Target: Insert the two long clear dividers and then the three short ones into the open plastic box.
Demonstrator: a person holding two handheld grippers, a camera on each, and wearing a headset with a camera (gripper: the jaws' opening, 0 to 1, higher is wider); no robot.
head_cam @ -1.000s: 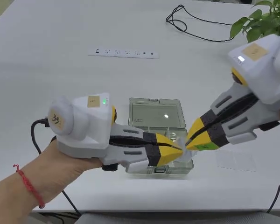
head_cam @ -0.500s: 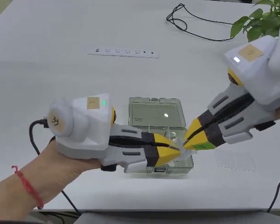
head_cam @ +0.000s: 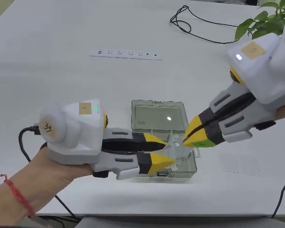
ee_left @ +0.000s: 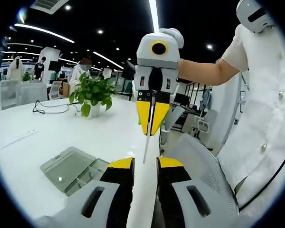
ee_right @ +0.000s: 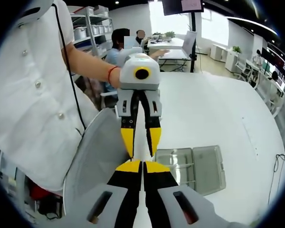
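Tongs on both sides meet nose to nose over the front of the open plastic box (head_cam: 180, 170), which sits near the front edge of the white surface (head_cam: 61, 80). Its lid (head_cam: 156, 114) lies flat behind it.

The right tongs (head_cam: 186, 138) come down at a slant from the upper right. Their yellow tips are pinched together on a clear divider (ee_left: 146, 145). In the left gripper view the divider hangs edge-on below those tips as a thin pale line, pointing down between the left tongs' own two tips.

The left tongs (head_cam: 170, 150) reach in level from the left with their tips plainly apart, one above the other, and nothing is gripped between them. The free end of the divider sits at or in that gap, but I can't tell whether it touches either tip.

A couple of faint clear pieces (head_cam: 240, 164) lie flat on the surface just right of the box. Farther back there is a white power strip (head_cam: 126, 53), a looped black cable (head_cam: 199, 21) and a leafy plant (head_cam: 261, 21) at the far right corner.
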